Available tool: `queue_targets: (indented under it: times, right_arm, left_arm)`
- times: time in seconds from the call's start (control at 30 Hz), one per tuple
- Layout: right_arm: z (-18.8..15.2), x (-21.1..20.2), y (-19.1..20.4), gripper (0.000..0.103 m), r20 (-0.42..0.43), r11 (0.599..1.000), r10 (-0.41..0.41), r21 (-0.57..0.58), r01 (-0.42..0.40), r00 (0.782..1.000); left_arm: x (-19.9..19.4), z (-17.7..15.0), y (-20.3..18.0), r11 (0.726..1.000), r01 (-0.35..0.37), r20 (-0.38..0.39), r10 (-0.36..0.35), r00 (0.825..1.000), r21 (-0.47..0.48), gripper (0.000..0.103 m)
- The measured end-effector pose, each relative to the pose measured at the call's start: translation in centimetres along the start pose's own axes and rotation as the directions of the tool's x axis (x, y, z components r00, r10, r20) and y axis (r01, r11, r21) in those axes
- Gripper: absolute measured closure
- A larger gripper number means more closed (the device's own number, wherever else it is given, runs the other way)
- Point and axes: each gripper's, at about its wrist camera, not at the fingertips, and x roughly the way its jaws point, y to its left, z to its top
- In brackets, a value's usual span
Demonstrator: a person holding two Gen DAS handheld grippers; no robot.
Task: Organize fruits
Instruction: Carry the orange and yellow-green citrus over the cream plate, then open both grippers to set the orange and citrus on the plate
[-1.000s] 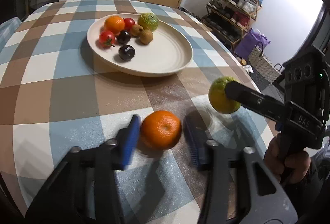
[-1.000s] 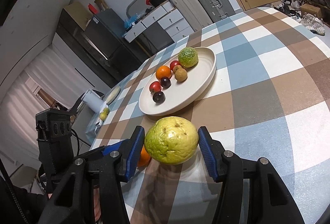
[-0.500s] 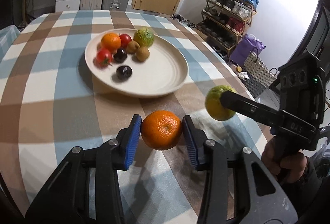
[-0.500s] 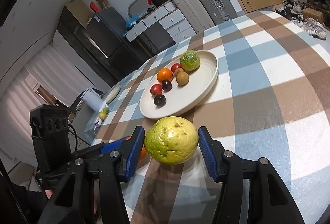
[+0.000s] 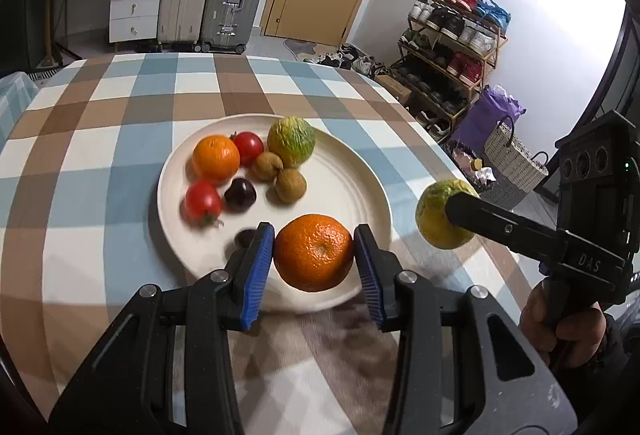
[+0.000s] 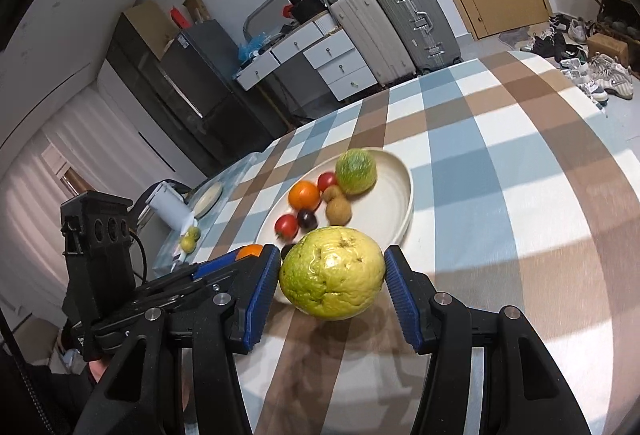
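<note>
Got both hands busy here. My left claw is pinching an orange across its widest part, blue pads flat on either side so it doesn't roll out, and I'm holding it off the tabletop, right over the near rim of the plate. My right claw is clamped the same way on a yellow-green guava, carried in the air just beside the plate's near edge, off to the right of the orange. Makes sense to keep the two apart so the claws don't knock each other when I set things down.

The plate is the collecting spot. On it already, bunched toward the far left: another orange, two tomatoes, a green striped fruit, two small brown fruits, and a dark plum, plus another dark one half hidden behind my left pad. The near right half is bare, which I reckon is where both of mine go.
</note>
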Motion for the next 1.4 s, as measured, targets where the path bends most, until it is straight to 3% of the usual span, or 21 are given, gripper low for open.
queue_targets:
  times: [0.23, 0.53, 0.77, 1.03, 1.2, 1.33, 1.4]
  right_arm:
    - [3.4, 3.3, -0.1, 0.048, -0.009, 0.999, -0.005, -0.031, 0.005, 1.000]
    - [5.3, 7.9, -1.5, 0.048, -0.076, 0.999, -0.032, -0.042, 0.029, 0.997]
    - [5.5, 10.4, -2.0, 0.048, -0.137, 0.999, -0.030, -0.037, 0.025, 0.990]
    - [5.1, 11.7, -1.9, 0.047, -0.150, 0.998, -0.055, -0.049, 0.048, 0.987]
    - [5.4, 9.6, -1.6, 0.020, -0.071, 0.999, -0.025, -0.045, 0.022, 0.997]
    - [5.8, 7.8, -1.2, 0.018, -0.031, 0.999, -0.020, -0.040, 0.019, 0.999]
    - [5.7, 7.1, -1.0, 0.014, -0.020, 0.999, -0.028, -0.041, 0.028, 0.999]
  left_arm:
    - [3.3, 1.8, 0.5, 1.000, 0.005, -0.036, -0.005, 0.999, 0.007, 0.065]
    - [6.1, 2.5, 1.5, 1.000, -0.004, -0.083, 0.005, 0.997, 0.015, 0.065]
    - [6.8, 2.7, 2.1, 1.000, -0.007, -0.088, 0.008, 0.996, 0.015, 0.065]
    - [6.9, 2.8, 2.3, 1.000, -0.011, -0.080, 0.011, 0.997, 0.002, 0.064]
    - [6.1, 3.0, 2.1, 1.000, -0.013, -0.067, 0.013, 0.998, -0.003, 0.060]
    - [4.8, 3.0, 1.6, 1.000, -0.025, -0.048, 0.025, 0.999, 0.004, 0.056]
    - [3.7, 3.0, 1.3, 0.999, -0.037, -0.029, 0.038, 0.999, 0.006, 0.046]
